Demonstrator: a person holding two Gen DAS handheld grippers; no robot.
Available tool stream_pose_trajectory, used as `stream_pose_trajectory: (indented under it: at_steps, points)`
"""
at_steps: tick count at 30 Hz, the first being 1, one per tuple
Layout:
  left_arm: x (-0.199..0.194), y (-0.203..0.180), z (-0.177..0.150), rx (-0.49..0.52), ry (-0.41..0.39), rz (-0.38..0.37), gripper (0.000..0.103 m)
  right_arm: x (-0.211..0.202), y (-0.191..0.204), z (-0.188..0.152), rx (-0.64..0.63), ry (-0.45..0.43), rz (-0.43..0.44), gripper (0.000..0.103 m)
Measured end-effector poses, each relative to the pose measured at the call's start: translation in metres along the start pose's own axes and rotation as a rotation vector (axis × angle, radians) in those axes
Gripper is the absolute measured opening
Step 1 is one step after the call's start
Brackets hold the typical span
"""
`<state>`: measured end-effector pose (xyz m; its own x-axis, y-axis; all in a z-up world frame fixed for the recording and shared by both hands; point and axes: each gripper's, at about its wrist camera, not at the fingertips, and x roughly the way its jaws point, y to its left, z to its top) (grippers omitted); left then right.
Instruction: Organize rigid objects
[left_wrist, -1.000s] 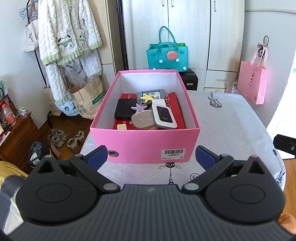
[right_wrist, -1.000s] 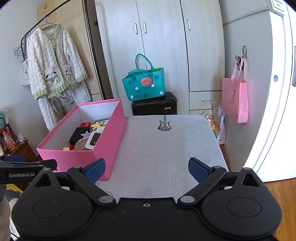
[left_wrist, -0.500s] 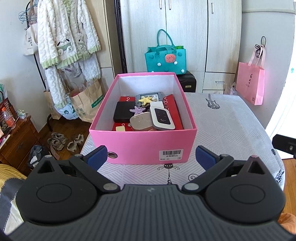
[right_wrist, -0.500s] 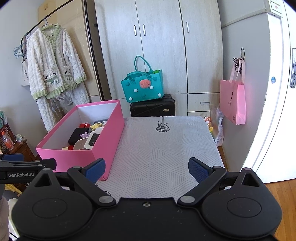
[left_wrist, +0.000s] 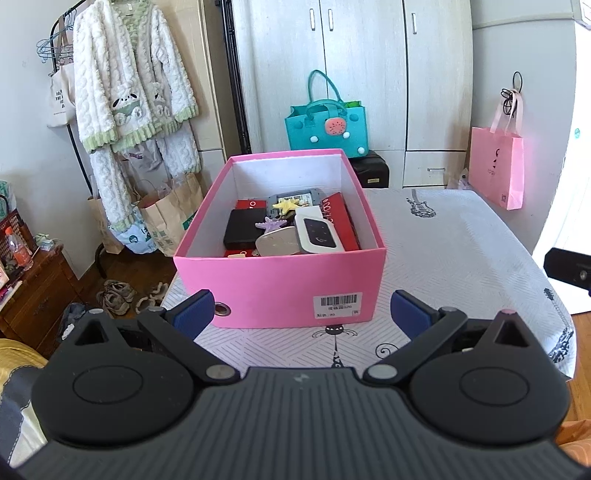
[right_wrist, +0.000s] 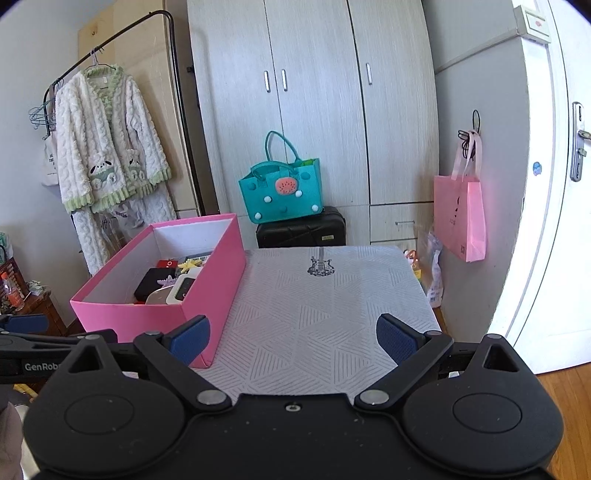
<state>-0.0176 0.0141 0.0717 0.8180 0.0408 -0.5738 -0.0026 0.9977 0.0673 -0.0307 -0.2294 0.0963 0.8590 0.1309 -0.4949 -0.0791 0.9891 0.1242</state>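
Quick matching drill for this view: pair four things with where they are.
Things:
1. yellow starfish
2. teal bag
3. pink bag
4. barcode label

Places:
A. on the black suitcase
B. on the pink box's outer front wall
C. inside the pink box
D. hanging from a hook

Pairs: 1-C, 2-A, 3-D, 4-B

A fluffy white-and-green robe (right_wrist: 110, 147) hangs on a black clothes rack (right_wrist: 177, 110). A teal felt tote (right_wrist: 282, 192) sits atop a black suitcase (right_wrist: 301, 230). A pink paper bag (right_wrist: 461, 218) hangs beside pale wooden wardrobe doors (right_wrist: 317, 92).
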Motion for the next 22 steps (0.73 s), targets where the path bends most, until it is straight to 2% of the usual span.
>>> stream_pose_trajectory:
  at_steps: [10,22]
  points:
    - [-0.0068,0.0002,-0.004,-0.001,-0.033,0.009,0.103,-0.0074,0.0068,-0.0047,-0.039,-0.048,-0.004,0.101]
    - [-0.0091,-0.0008,-0.0053,-0.001,-0.051,0.015,0.103,-0.0065,0.0077,-0.0062,-0.037,-0.048,-0.015,0.101]
